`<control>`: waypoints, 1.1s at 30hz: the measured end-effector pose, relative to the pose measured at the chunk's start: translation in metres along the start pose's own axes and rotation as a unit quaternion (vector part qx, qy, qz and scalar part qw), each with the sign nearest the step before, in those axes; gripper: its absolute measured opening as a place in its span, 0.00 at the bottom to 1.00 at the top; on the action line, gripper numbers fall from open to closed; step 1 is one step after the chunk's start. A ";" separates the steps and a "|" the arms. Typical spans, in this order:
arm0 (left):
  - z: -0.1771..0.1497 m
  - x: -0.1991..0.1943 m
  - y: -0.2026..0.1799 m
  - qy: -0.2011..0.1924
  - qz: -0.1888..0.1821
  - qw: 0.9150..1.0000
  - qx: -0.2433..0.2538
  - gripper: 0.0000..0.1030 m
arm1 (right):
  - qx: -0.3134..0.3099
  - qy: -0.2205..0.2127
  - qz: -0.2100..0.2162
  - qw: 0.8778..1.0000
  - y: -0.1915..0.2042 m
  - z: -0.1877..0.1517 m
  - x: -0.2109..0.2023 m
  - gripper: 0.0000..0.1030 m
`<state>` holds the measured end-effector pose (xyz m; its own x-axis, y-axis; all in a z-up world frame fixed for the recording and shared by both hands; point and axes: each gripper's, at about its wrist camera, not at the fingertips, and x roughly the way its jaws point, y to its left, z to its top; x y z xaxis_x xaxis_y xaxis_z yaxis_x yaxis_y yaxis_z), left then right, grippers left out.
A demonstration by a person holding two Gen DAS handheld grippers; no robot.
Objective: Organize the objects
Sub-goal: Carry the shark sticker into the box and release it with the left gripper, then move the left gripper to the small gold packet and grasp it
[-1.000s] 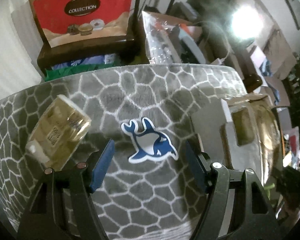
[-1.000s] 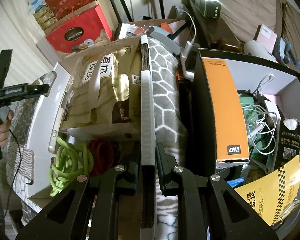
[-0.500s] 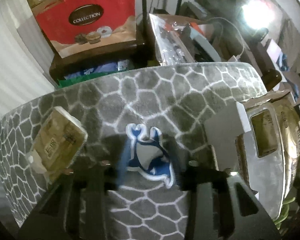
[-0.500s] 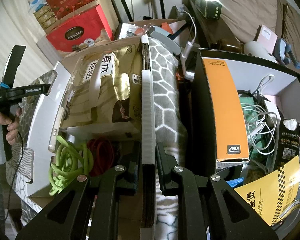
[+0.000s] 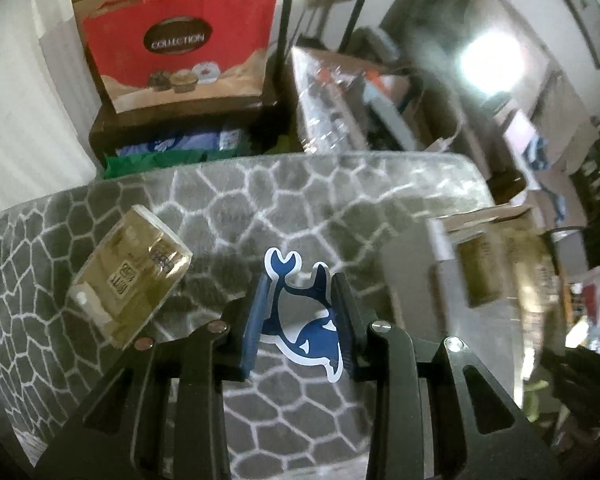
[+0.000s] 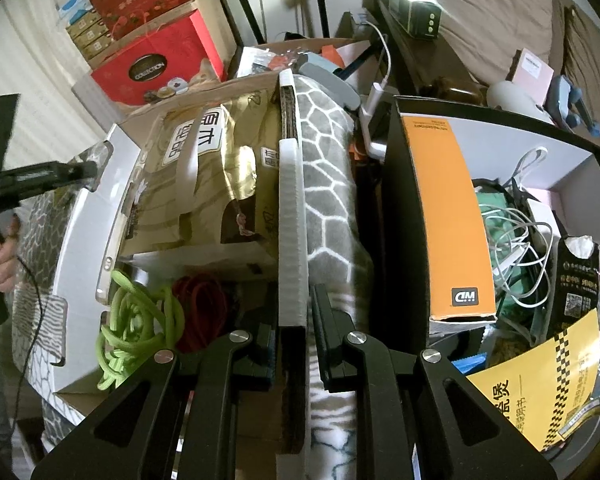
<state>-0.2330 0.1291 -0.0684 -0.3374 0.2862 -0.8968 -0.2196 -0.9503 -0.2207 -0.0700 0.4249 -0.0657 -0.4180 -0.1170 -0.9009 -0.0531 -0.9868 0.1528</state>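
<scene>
A flat blue-and-white whale cutout [image 5: 300, 320] hangs just above the grey cobble-pattern rug [image 5: 340, 208], with my left gripper [image 5: 300, 284] shut on its two sides. A clear-wrapped tan packet [image 5: 132, 276] lies on the rug to its left. My right gripper [image 6: 294, 320] is shut on the upright white-edged cardboard flap [image 6: 292, 220] of an open box, with the same rug draped over the flap's right side. In the right wrist view the left gripper [image 6: 88, 168] shows at the far left, held by a hand [image 6: 0, 248].
The cardboard box holds a gold paper bag [image 6: 204, 184], a green rope [image 6: 136, 328] and a red rope [image 6: 200, 308]. Right of it a black bin [image 6: 396, 200] holds an orange box [image 6: 444, 220], white cables [image 6: 512, 232] and a yellow packet [image 6: 540, 392]. A red gift bag [image 5: 180, 40] stands behind the rug.
The left jaws closed from wide open onto the whale cutout and lifted it off the rug. The right gripper and the flap have not moved.
</scene>
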 end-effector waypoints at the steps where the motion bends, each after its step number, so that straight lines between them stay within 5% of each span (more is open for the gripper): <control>1: -0.001 -0.010 -0.003 -0.008 -0.011 1.000 0.002 0.29 | 0.000 0.000 0.000 1.000 0.000 0.000 0.000 0.16; 11: -0.021 -0.052 -0.065 -0.018 -0.107 0.992 0.058 0.29 | 0.001 0.000 0.001 1.000 0.001 0.000 0.001 0.16; 22: -0.037 -0.030 -0.107 0.012 -0.132 0.988 0.083 0.29 | 0.002 0.001 0.004 1.000 0.000 -0.002 0.001 0.16; 33: -0.030 -0.044 -0.090 -0.007 -0.129 0.989 0.074 0.54 | 0.002 0.000 0.004 1.000 0.001 -0.003 0.000 0.16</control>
<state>-0.1704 0.1984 -0.0203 -0.2658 0.5195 -0.8121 -0.4311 -0.8175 -0.3818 -0.0679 0.4236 -0.0669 -0.4181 -0.1258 -0.8996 -0.0526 -0.9853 0.1623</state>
